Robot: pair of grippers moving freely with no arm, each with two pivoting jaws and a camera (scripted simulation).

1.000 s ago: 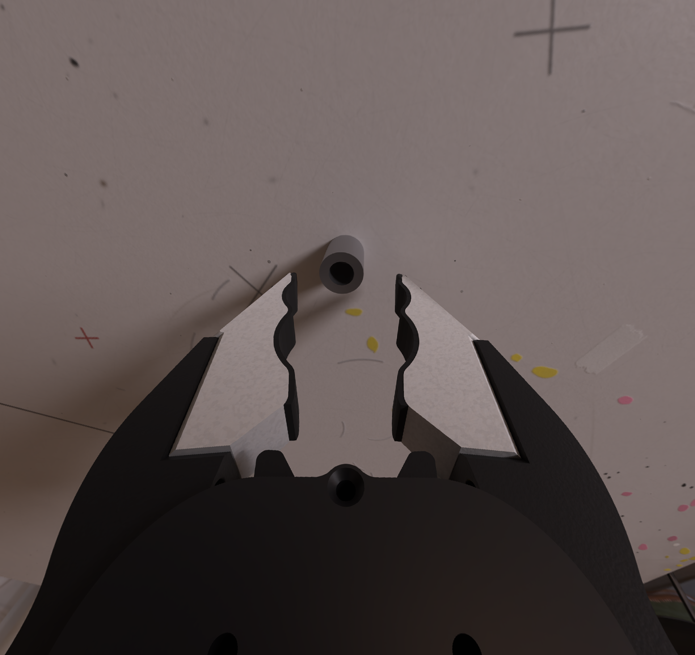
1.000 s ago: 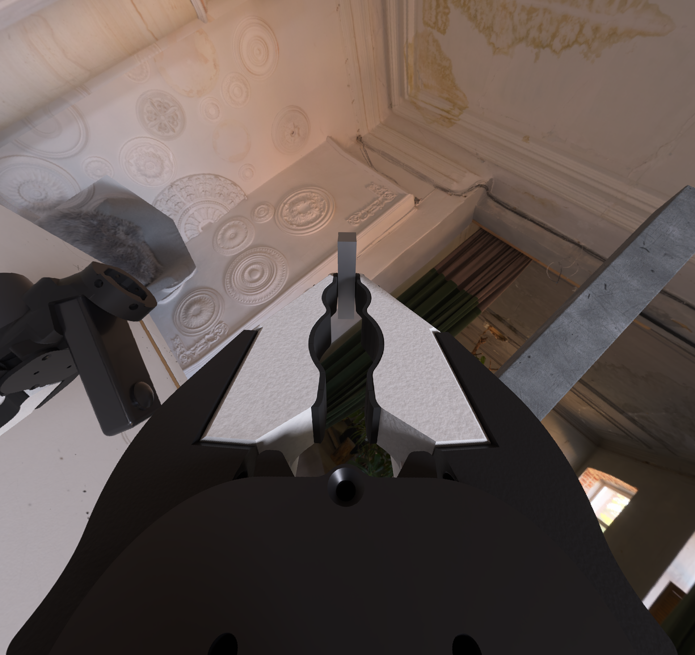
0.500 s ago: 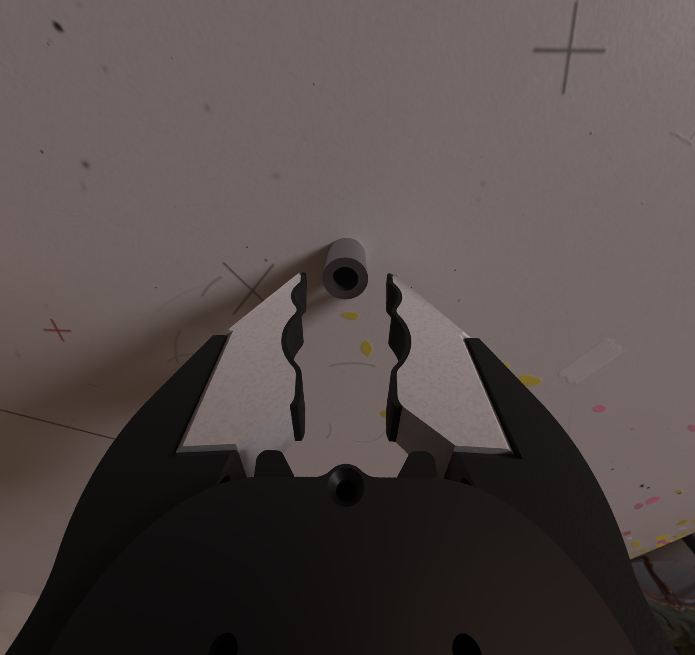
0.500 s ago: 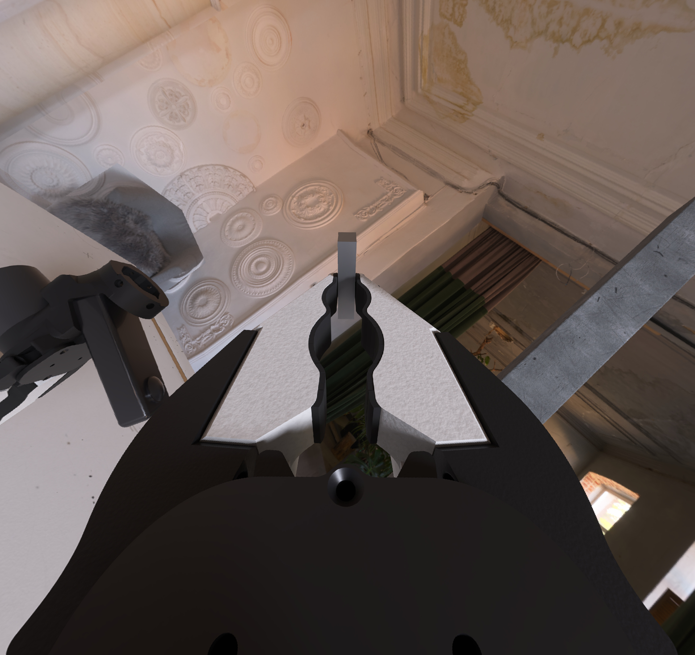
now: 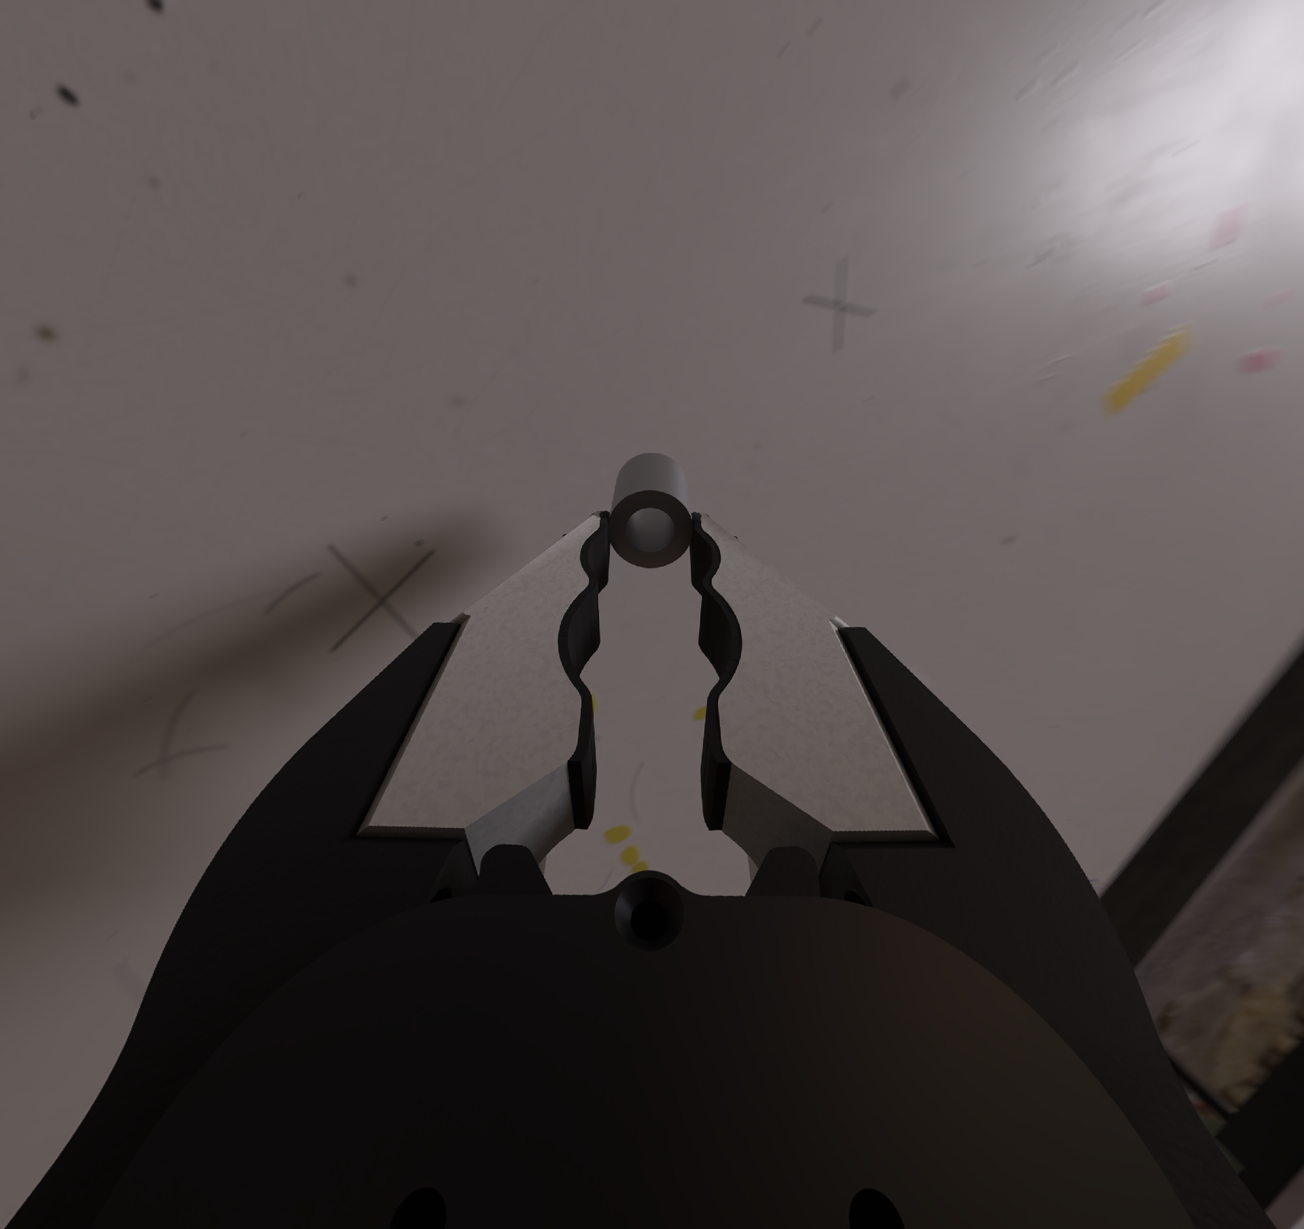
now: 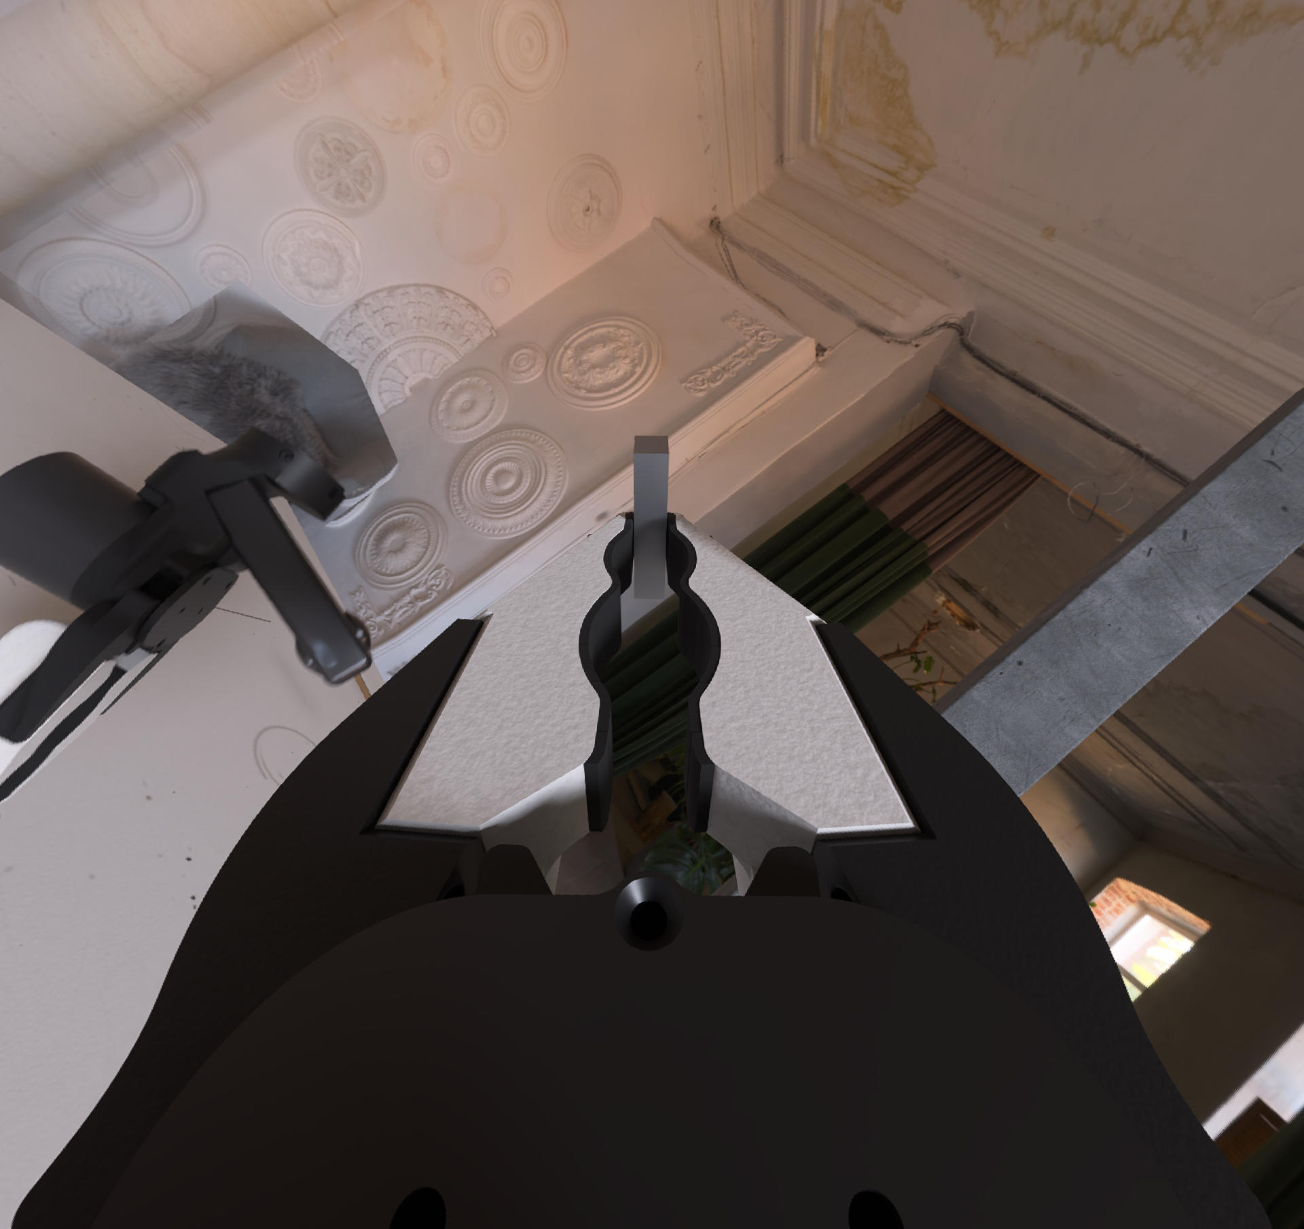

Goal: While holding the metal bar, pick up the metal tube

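Two views cover this moment. In the left wrist view, the tube sits at the centre of the frame, its open end facing the camera, pinched between the tips of the left gripper; the jaws are closed onto its sides, touching it at left and right. The table behind it is pale, marked with pencil crosses and small yellow and pink flecks, and a soft shadow lies at the middle left, so the tube seems to be clear of the surface, though that cannot be told for sure. The tube is short, thick-walled and smooth: as a judgement, it will be stiff and fairly heavy for its size, and its round surface could roll or slip out of so shallow a tip hold. Seating it deeper in the curved notches of the pads would likely hold it better. In the right wrist view, the right gripper points toward an ornate ceiling, its jaws clamped on the bar, a flat grey strip standing upright at the centre of the frame and passing beyond the tips. The left gripper shows at the middle left of this frame, above the table edge. A grey beam crosses the right side.
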